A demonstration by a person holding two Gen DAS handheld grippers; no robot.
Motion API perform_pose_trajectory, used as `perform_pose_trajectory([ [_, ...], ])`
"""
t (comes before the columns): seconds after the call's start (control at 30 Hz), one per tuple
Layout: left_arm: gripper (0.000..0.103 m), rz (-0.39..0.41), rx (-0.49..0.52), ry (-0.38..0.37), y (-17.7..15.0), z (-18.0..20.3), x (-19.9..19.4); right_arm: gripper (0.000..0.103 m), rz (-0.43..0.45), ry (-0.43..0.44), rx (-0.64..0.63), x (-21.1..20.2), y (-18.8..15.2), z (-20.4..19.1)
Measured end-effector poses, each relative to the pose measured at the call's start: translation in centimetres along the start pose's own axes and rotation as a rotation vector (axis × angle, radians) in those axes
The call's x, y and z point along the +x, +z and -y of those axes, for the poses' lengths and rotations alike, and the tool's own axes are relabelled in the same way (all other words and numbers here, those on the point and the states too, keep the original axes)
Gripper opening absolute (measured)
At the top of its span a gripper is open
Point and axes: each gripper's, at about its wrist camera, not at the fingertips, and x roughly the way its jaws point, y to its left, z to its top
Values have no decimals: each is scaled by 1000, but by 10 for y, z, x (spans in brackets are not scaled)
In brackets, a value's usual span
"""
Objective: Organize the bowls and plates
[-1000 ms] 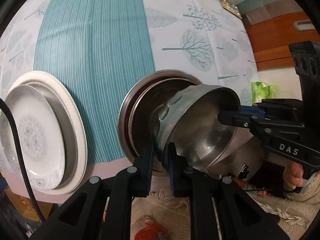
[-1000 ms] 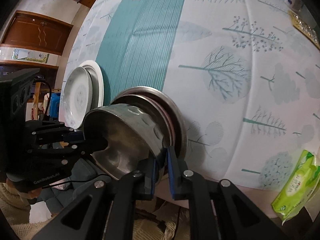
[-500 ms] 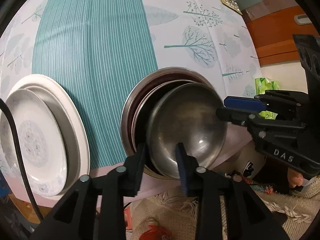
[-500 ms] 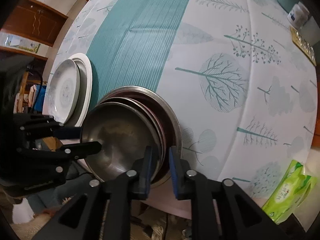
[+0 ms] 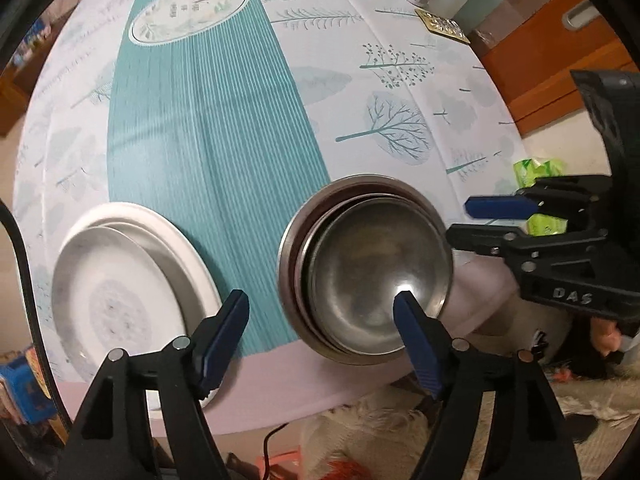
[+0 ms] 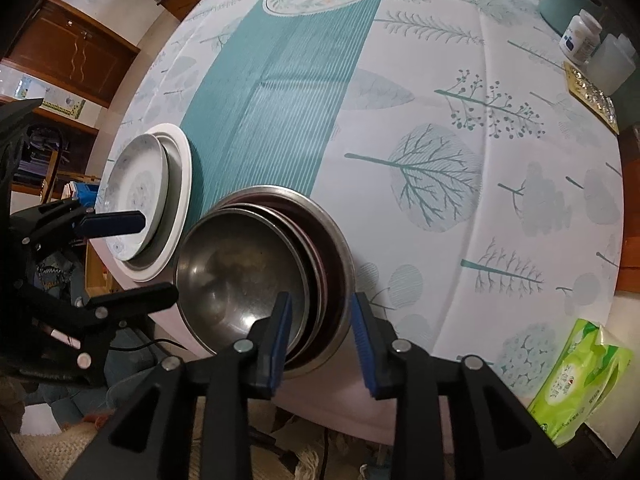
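I note that the steel bowl (image 5: 380, 280), tilted and pinched at its rim by both tools a second ago, now sits level, nested on top of the bowl stack (image 6: 320, 248) near the table's front edge. The left gripper (image 5: 322, 320) has just been opening; its jaws stand wide, clear of the rim, gripping nothing. The right gripper (image 6: 320, 320) has also just been opening; its jaws straddle the stack's rim, but the pads no longer press on it. The white plates (image 5: 132, 280) lie stacked beside the bowls on the tablecloth (image 5: 208, 120). I judge this bowl's placement complete, and both tools are free to withdraw.
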Motion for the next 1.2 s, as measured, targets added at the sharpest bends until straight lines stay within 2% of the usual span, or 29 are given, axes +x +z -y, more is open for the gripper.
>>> perform_pose_trajectory([
  [0.07,74,0,-4,10,-3,-2,2,40,16,-6,0,-1,-2,1],
  [0.17,74,-3,-26,4,-8,-7,9,41,37,-16,4,-2,-6,2],
  [0.3,74,32,-73,-18,-16,-14,16,41,73,-25,19,-2,-13,5],
  [0.57,74,56,-232,-113,-28,-34,40,41,87,3,93,13,-29,13],
  [0.7,74,42,-261,-146,-32,-33,53,42,96,26,111,16,-34,15],
  [0.9,72,51,-271,-151,-32,-31,60,42,100,36,79,18,-34,7],
  [1.1,50,21,-273,-153,-32,-31,71,42,74,42,72,30,-35,0],
  [1.2,43,4,-298,-192,-34,-36,77,42,67,39,73,33,-34,0],
])
